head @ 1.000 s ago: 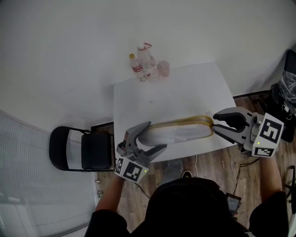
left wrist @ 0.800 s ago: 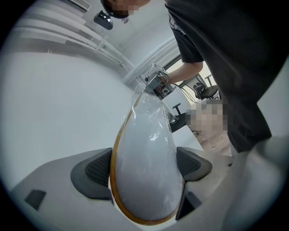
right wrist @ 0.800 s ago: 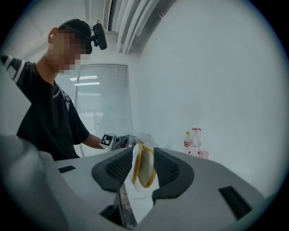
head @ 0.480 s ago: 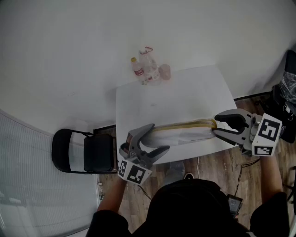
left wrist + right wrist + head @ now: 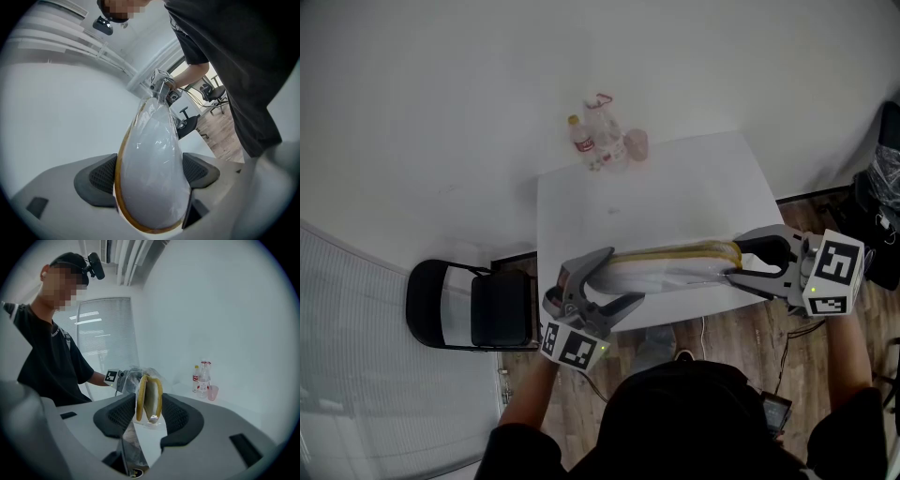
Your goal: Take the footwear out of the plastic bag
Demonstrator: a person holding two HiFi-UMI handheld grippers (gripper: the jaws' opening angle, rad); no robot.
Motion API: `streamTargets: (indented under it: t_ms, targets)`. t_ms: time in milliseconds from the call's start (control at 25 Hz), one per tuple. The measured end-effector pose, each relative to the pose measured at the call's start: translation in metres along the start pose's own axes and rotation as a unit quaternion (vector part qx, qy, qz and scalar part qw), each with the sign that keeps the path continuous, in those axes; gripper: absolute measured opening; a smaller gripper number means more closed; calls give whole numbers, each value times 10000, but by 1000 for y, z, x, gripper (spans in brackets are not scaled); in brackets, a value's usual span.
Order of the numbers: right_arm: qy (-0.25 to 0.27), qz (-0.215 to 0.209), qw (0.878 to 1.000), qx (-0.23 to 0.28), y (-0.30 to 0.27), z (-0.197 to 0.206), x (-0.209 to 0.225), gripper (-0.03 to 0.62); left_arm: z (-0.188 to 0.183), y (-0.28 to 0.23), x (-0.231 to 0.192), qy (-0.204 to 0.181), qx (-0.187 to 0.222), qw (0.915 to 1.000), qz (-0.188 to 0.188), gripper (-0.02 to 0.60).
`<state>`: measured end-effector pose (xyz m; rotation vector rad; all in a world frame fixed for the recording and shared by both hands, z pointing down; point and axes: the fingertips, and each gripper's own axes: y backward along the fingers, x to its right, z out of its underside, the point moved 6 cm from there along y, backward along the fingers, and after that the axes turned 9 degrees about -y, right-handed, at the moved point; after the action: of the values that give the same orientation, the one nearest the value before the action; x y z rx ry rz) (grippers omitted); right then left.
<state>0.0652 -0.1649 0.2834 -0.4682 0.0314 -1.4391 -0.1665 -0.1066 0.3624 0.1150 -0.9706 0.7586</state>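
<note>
A pair of flat white slippers with tan edges, wrapped in a clear plastic bag [image 5: 675, 265], hangs level above the white table's [image 5: 675, 187] near edge. My left gripper [image 5: 617, 277] is shut on its left end; in the left gripper view both pads press the bagged slippers [image 5: 150, 164]. My right gripper [image 5: 736, 258] stands at the other end with its jaws opening. In the right gripper view the slipper tips [image 5: 149, 399] stand between the pads [image 5: 117, 420], with loose bag plastic hanging below them.
Two plastic bottles [image 5: 589, 139] and a pink cup [image 5: 636, 143] stand at the table's far left corner. A black folding chair [image 5: 469, 305] is on the floor to the left. Wooden floor and cables lie below the near edge.
The right gripper's jaws have spread wider around the slippers' right end. The bagged slippers and the left gripper have barely shifted.
</note>
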Motion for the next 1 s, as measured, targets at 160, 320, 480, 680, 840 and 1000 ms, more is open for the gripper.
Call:
streamTargets:
  t_ms: [160,320,480,680,840,1000]
  targets:
    - [80,81,9999,-51,-5,-2,-2,167,0,-1,2,-154,-35,9999,54,457]
    - [58,54,9999,-142,-11,1,-2,146,0,-4,4,-171,-15,9998,59,456]
    - [30,134,9994,-312,-20,8,1,146,-3,-11,5,-133,29,9999,85,453]
    - [257,232,9981,-504,-30,14,-2,100,-9,-19,7,-1,61,9999,116,453]
    - [461,355,9965,-592,-29,11,2,81,1,-22,-1,691,3,9974,182,453]
    - [639,550,9939,-711,-24,9,9,75,28,-24,-5,1252,-539,9874,805,453]
